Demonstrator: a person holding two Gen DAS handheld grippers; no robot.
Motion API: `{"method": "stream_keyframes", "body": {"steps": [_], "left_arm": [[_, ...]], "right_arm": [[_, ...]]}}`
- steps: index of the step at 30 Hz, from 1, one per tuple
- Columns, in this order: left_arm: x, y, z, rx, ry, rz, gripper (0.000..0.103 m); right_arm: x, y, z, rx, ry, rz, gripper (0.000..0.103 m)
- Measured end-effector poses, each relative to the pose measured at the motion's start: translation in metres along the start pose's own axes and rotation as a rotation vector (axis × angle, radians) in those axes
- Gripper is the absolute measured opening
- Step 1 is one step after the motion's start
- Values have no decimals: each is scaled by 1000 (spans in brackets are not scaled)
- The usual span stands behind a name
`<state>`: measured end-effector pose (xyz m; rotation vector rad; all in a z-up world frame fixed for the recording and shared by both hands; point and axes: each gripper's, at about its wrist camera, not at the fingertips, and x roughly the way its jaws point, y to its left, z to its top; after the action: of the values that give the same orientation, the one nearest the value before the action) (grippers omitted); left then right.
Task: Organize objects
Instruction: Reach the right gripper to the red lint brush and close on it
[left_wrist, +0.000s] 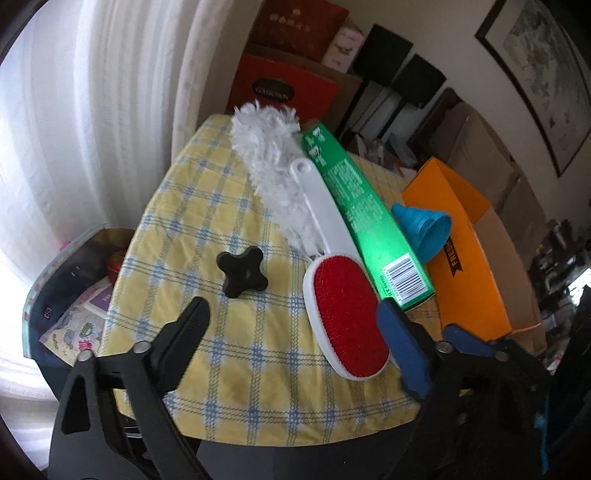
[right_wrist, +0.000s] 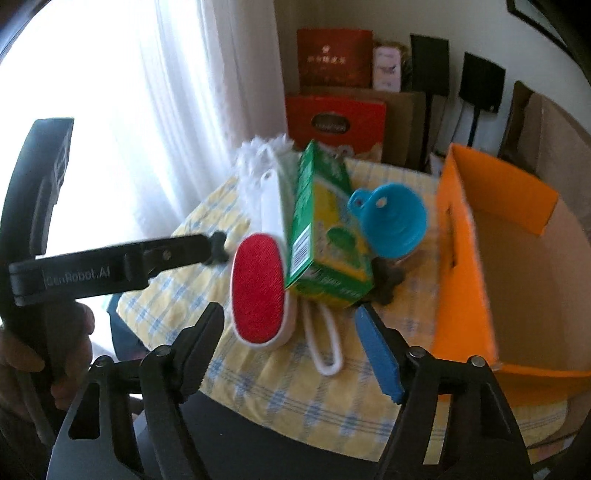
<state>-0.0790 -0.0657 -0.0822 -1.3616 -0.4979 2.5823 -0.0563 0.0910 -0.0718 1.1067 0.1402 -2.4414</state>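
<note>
A lint brush with a red oval head (left_wrist: 347, 314) and a white handle lies on the checked tablecloth (left_wrist: 207, 206), over a white fluffy duster (left_wrist: 266, 147). Left of it sits a black cross-shaped knob (left_wrist: 242, 273). A long green box (left_wrist: 365, 218) lies beside the brush, and a blue funnel (left_wrist: 421, 225) rests against it. My left gripper (left_wrist: 295, 336) is open just above the brush head, touching nothing. My right gripper (right_wrist: 288, 347) is open near the brush head (right_wrist: 258, 284), the green box (right_wrist: 325, 236) and a white cord loop (right_wrist: 325, 347), holding nothing.
An open orange cardboard box (right_wrist: 480, 258) stands at the table's right edge. A second dark knob (right_wrist: 388, 284) lies under the funnel (right_wrist: 391, 221). A hand (right_wrist: 22, 350) holds the other tool's black arm (right_wrist: 110, 266) at left. Red boxes (left_wrist: 284, 92) and curtains stand behind the table.
</note>
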Motion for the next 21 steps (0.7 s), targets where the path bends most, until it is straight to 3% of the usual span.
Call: {"method": "stream_keyframes", "body": {"steps": [2, 14, 17, 21], "left_arm": [[10, 0, 0, -3, 21, -3, 75], [42, 3, -6, -35, 83, -74, 75], [45, 3, -7, -36, 90, -105, 70], [44, 6, -7, -50, 100, -153, 62]], "right_arm": [[13, 0, -3, 0, 23, 9, 71], [47, 5, -9, -4, 37, 28, 65], [52, 8, -9, -21, 29, 46, 55], [54, 9, -10, -16, 19, 48, 54]]}}
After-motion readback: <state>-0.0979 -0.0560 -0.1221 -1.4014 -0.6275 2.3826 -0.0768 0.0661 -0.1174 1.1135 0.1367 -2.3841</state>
